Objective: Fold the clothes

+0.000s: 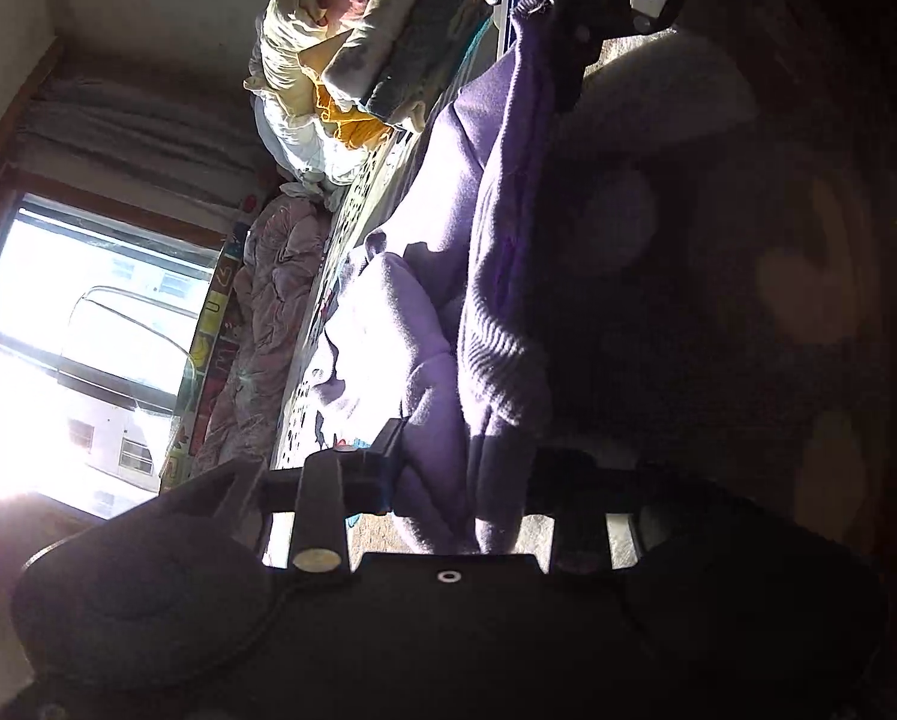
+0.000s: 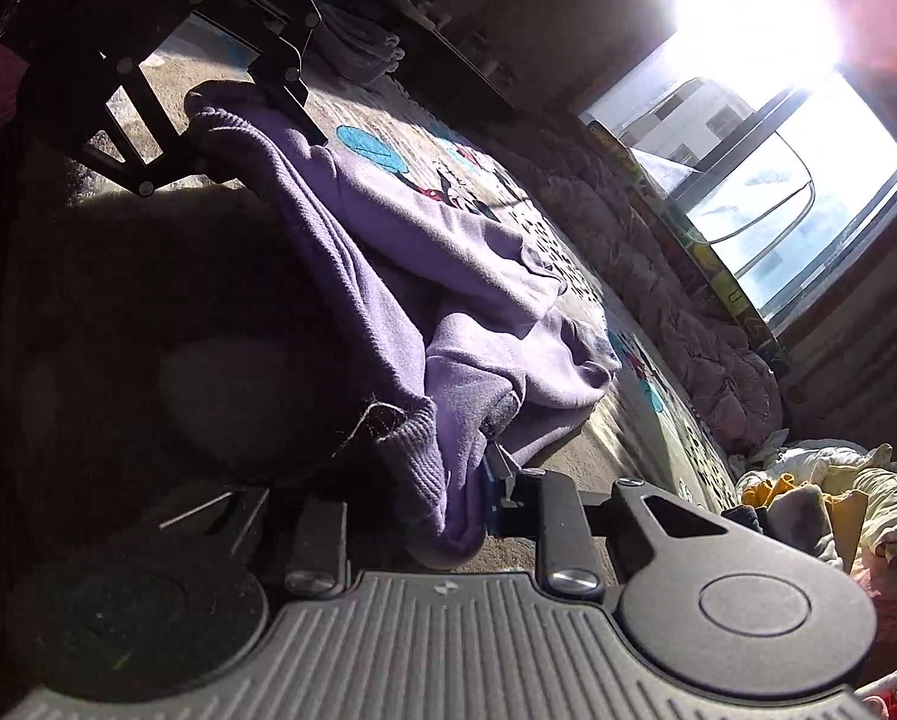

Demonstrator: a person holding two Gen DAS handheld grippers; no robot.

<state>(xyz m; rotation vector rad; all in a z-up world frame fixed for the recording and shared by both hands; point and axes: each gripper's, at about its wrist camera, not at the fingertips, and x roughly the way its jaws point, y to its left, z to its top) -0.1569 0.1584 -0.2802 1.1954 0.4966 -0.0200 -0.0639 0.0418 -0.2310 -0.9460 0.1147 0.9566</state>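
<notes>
A purple knit sweater (image 1: pixel 436 192) lies partly on the patterned bed cover, with its ribbed hem lifted and stretched between both grippers. In the left wrist view my left gripper (image 1: pixel 466 468) is shut on a bunch of the sweater's fabric at the bottom of the picture. My right gripper (image 1: pixel 568 0) shows at the top, pinching the far end of the hem. In the right wrist view the sweater (image 2: pixel 448 240) hangs in a fold from my right gripper (image 2: pixel 442 492), which is shut on its ribbed edge. The left gripper (image 2: pixel 226 126) holds the other end at upper left.
The bed cover (image 2: pixel 388 144) carries a cartoon print. A pile of crumpled clothes (image 1: pixel 340 60) sits at one end of the bed, also seen as a heap (image 2: pixel 808 498). A pink quilt (image 1: pixel 268 312) runs along the bright window (image 1: pixel 88 330).
</notes>
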